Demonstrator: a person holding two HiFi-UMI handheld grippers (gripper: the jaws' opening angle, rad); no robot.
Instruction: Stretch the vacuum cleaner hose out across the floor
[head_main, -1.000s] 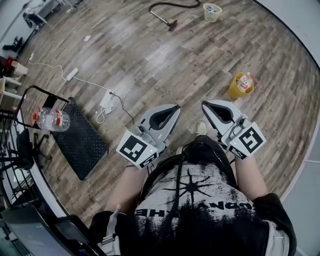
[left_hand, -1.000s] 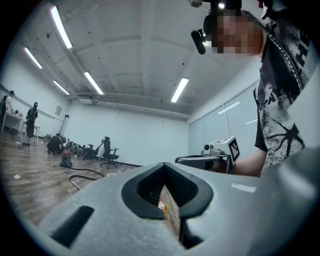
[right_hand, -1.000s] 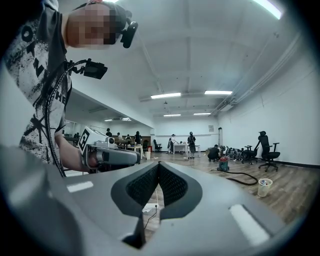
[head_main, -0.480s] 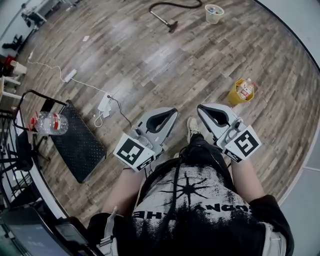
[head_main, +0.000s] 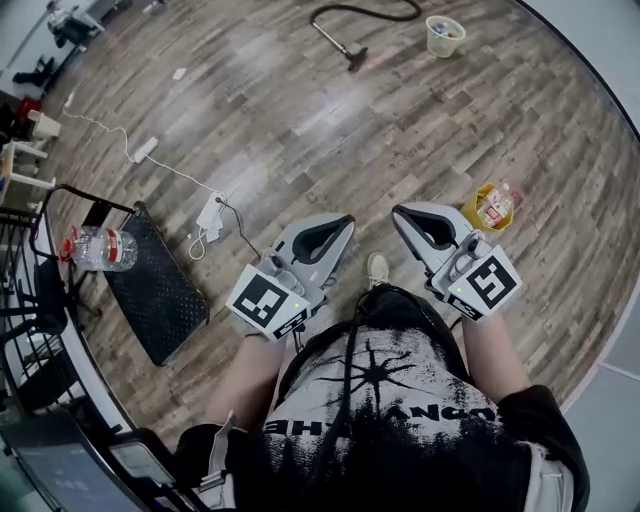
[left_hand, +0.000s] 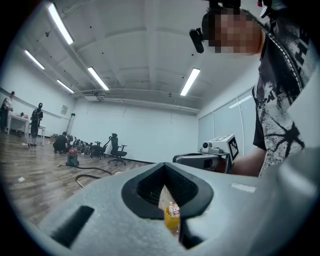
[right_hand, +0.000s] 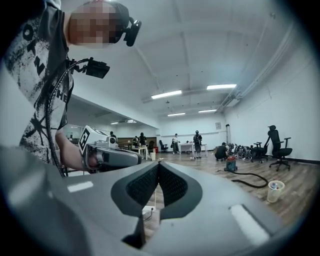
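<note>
Left gripper (head_main: 338, 224) and right gripper (head_main: 404, 214), jaws closed and empty, hover well short of the floppy, probably light hose (head_main: 390, 17), likely best gripped near its nozzle (head_main: 355, 58).

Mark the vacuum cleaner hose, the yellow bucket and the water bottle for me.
vacuum cleaner hose (head_main: 335, 38), head view, on its straight wand section.
yellow bucket (head_main: 474, 214), head view, on its left wall.
water bottle (head_main: 100, 248), head view, on its clear body.
</note>
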